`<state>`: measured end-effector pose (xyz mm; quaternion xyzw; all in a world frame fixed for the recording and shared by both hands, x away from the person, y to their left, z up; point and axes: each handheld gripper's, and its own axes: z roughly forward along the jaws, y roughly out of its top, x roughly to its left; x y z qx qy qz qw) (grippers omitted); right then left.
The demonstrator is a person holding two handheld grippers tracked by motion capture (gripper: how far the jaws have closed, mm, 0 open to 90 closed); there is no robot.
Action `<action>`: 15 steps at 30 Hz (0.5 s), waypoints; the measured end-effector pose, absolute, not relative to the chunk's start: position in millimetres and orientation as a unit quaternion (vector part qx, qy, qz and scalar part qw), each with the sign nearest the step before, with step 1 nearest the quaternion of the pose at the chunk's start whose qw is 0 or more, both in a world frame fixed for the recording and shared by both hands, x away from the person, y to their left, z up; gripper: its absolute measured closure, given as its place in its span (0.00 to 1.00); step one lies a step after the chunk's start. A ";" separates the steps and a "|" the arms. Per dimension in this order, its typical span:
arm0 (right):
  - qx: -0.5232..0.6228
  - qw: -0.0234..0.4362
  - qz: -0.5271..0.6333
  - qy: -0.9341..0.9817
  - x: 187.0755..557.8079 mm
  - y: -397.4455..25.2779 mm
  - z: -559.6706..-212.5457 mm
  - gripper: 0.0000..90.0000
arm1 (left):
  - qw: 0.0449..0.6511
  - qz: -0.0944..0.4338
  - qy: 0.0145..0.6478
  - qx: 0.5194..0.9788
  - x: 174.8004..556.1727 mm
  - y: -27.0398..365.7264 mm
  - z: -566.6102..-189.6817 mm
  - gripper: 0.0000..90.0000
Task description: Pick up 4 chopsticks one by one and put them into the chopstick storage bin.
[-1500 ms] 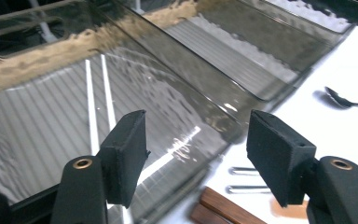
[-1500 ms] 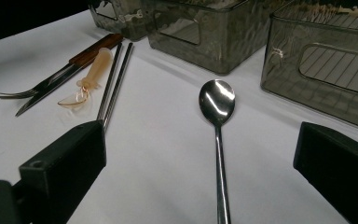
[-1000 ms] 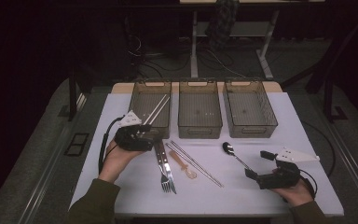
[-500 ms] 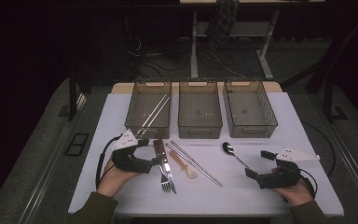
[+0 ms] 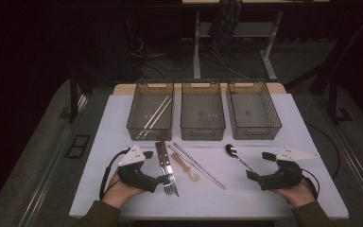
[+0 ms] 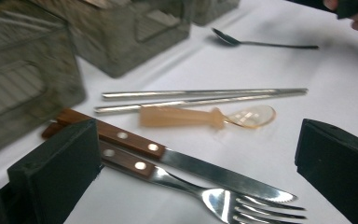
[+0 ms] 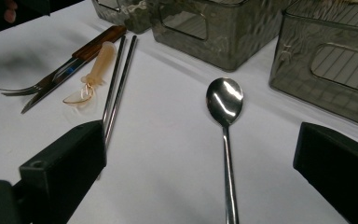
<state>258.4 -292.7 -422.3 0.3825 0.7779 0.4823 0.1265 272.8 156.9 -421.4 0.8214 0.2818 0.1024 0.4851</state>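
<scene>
A wooden-handled knife (image 5: 163,158) and fork (image 5: 169,182) lie side by side left of centre. Beside them are an amber plastic spoon (image 5: 185,169) and a pair of metal chopsticks (image 5: 197,165). A metal spoon (image 5: 238,158) lies to the right. My left gripper (image 5: 161,178) is low at the fork, open; in the left gripper view the knife (image 6: 205,168) and fork (image 6: 233,203) lie between its jaws (image 6: 193,154). My right gripper (image 5: 259,165) is open at the metal spoon's handle end, and the spoon (image 7: 224,100) runs up between its jaws (image 7: 198,149).
Three smoky plastic bins stand in a row at the back: the left bin (image 5: 137,124) holds a pair of chopsticks (image 5: 155,113); the middle bin (image 5: 203,130) and the right bin (image 5: 255,130) look bare inside. The table's front edge is just behind both hands.
My left gripper has drawn back from the front of the left bin toward the near edge and come down beside the fork and knife. The right gripper has stayed put.
</scene>
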 end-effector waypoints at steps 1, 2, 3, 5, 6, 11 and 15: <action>0.383 0.123 0.484 0.777 258.8 -291.7 -421.7 0.04 | 0.483 0.102 0.280 0.823 272.9 156.0 -422.3 0.00; 0.382 0.121 0.485 0.778 259.0 -291.1 -420.9 0.06 | 0.480 0.101 0.280 0.825 273.1 155.5 -423.7 0.00; 0.380 0.123 0.484 0.779 259.2 -289.3 -420.0 0.06 | 0.478 0.101 0.280 0.827 273.6 156.0 -424.5 0.00; 0.377 0.120 0.484 0.780 259.7 -286.1 -418.8 0.06 | 0.483 0.097 0.282 0.823 274.1 157.4 -425.8 0.00; 0.377 0.117 0.483 0.782 259.8 -284.3 -418.6 0.06 | 0.485 0.097 0.283 0.822 274.5 158.3 -426.0 0.00; 0.375 0.107 0.480 0.786 263.3 -276.7 -418.0 0.09 | 0.484 0.095 0.285 0.822 275.8 159.3 -426.8 0.00; 0.369 0.099 0.479 0.791 264.3 -270.1 -413.9 0.17 | 0.485 0.096 0.276 0.824 274.8 156.6 -426.2 0.01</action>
